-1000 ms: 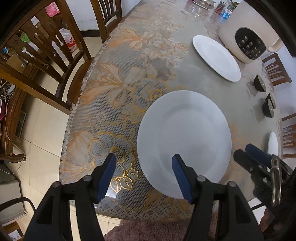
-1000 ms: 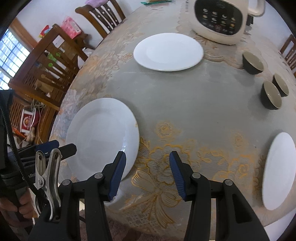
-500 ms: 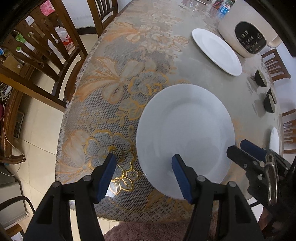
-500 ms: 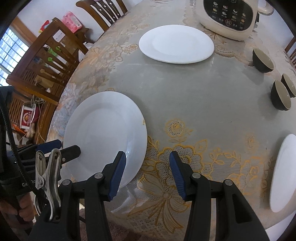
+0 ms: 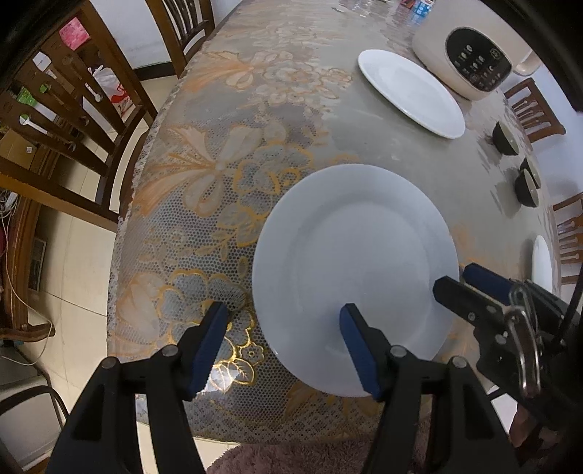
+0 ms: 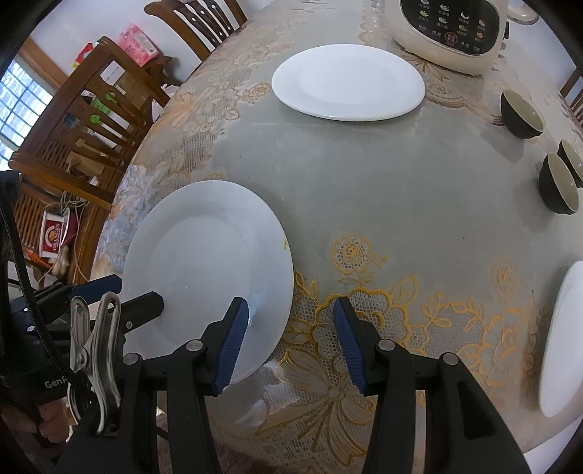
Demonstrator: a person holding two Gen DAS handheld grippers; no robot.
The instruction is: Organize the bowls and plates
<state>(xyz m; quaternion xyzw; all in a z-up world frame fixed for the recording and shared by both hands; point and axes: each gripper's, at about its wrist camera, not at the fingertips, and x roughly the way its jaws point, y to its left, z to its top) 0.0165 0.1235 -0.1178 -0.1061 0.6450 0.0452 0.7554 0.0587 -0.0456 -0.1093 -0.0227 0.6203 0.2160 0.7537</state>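
A large white plate (image 5: 355, 262) (image 6: 207, 262) lies near the table's front left edge. My left gripper (image 5: 284, 324) hangs open over its near left rim, one finger above the plate and the other above the tablecloth. My right gripper (image 6: 290, 321) is open astride the same plate's right rim; it also shows in the left wrist view (image 5: 470, 288). Neither holds anything. A second white plate (image 5: 411, 91) (image 6: 348, 82) lies farther back, and a third plate (image 6: 561, 339) (image 5: 542, 262) sits at the right edge. Three dark bowls (image 6: 521, 115) (image 6: 557, 184) (image 6: 572, 158) stand at the right.
A cream rice cooker (image 6: 452, 29) (image 5: 470, 65) stands behind the far plate. Wooden chairs (image 5: 73, 120) (image 6: 196, 22) ring the table on the left and at the back. The lace tablecloth (image 6: 364, 182) covers the round table, whose edge (image 5: 124, 255) drops to a tiled floor.
Both grippers have edged slightly closer to the near plate, which looks a little larger in both views. The jaws keep the same width.
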